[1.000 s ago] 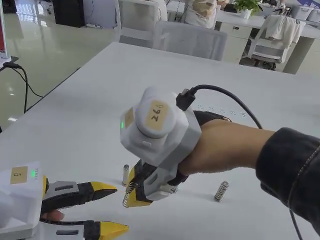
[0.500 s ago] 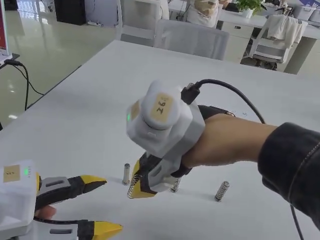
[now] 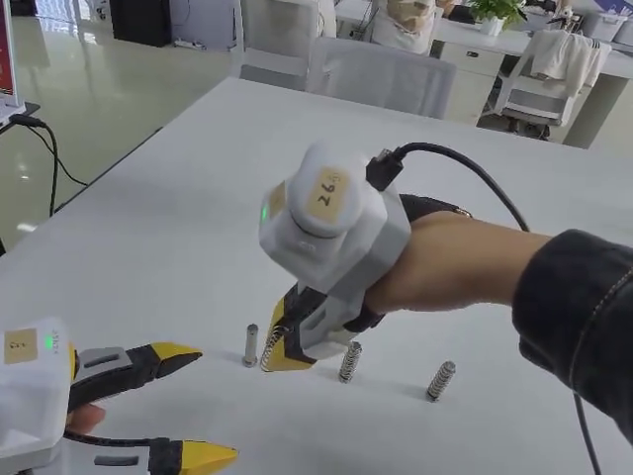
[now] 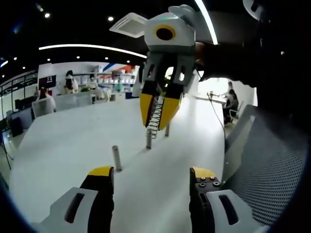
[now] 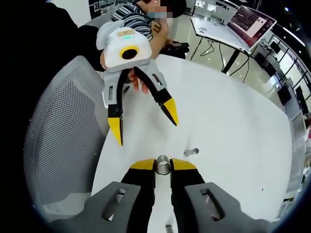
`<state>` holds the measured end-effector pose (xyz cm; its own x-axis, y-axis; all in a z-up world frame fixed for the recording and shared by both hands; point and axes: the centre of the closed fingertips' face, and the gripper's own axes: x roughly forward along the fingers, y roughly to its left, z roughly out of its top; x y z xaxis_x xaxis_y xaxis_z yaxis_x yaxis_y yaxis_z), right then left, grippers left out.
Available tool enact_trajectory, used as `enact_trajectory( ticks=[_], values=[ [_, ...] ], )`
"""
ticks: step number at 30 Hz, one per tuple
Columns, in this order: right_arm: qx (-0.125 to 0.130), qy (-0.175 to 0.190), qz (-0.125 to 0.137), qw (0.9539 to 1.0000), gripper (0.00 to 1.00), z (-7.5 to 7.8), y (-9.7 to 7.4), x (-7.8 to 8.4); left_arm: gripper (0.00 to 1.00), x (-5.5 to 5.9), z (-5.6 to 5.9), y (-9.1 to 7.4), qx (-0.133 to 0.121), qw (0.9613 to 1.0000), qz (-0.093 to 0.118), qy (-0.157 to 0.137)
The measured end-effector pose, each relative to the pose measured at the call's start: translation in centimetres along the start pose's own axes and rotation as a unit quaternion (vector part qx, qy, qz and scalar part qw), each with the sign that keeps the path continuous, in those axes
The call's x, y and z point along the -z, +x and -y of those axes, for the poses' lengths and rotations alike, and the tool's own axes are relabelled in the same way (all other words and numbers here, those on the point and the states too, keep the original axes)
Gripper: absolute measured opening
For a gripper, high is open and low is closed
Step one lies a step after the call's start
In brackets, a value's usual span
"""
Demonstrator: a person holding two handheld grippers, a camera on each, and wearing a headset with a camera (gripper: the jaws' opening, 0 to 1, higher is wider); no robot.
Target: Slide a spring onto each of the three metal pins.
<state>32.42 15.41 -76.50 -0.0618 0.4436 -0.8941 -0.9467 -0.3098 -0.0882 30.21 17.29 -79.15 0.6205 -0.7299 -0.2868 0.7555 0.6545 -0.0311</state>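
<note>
While the right tongs [image 3: 280, 354] clench a spring [image 3: 270, 347] just beside the bare pin [image 3: 250, 345], the left tongs [image 3: 203, 406] hang released, nearer the person and apart from it. Behind the right tongs, a second pin [image 3: 349, 361] and a third pin [image 3: 441, 380] already wear springs. Held tilted, the spring could likely catch the pin's top, buckle and flick free.

Shiny metal spring [image 5: 163, 165], plain metal pin [image 3: 250, 344], smooth table [image 3: 178, 228].

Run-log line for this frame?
right gripper: shut on spring, beside bare pin | left gripper: open | sprung pins: two
</note>
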Motion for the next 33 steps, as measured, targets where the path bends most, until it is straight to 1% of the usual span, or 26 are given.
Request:
enact_trajectory(
  ticks=[7,14,20,27,33],
  values=[
    [0.015,0.006,-0.003,0.9999,0.08,1.6,-0.1,0.1,0.59,0.2,-0.1,-0.1,-0.003,1.0,-0.002,0.003],
    [0.02,0.013,-0.011,0.9996,0.08,3.1,0.2,0.8,0.59,0.5,0.1,-0.1,-0.002,1.0,-0.004,0.003],
    [0.026,0.02,-0.008,0.9994,0.08,4.3,0.5,0.7,0.59,0.7,0.2,0.0,0.0,1.0,-0.006,0.002],
    [0.03,0.018,-0.01,0.9993,0.08,5.2,1.0,0.4,0.59,0.9,0.3,0.0,0.001,1.0,-0.008,0.003],
    [0.025,0.018,-0.012,0.9994,0.08,5.5,1.8,0.1,0.59,1.1,0.2,0.0,0.0,1.0,-0.009,0.003]
  ],
)
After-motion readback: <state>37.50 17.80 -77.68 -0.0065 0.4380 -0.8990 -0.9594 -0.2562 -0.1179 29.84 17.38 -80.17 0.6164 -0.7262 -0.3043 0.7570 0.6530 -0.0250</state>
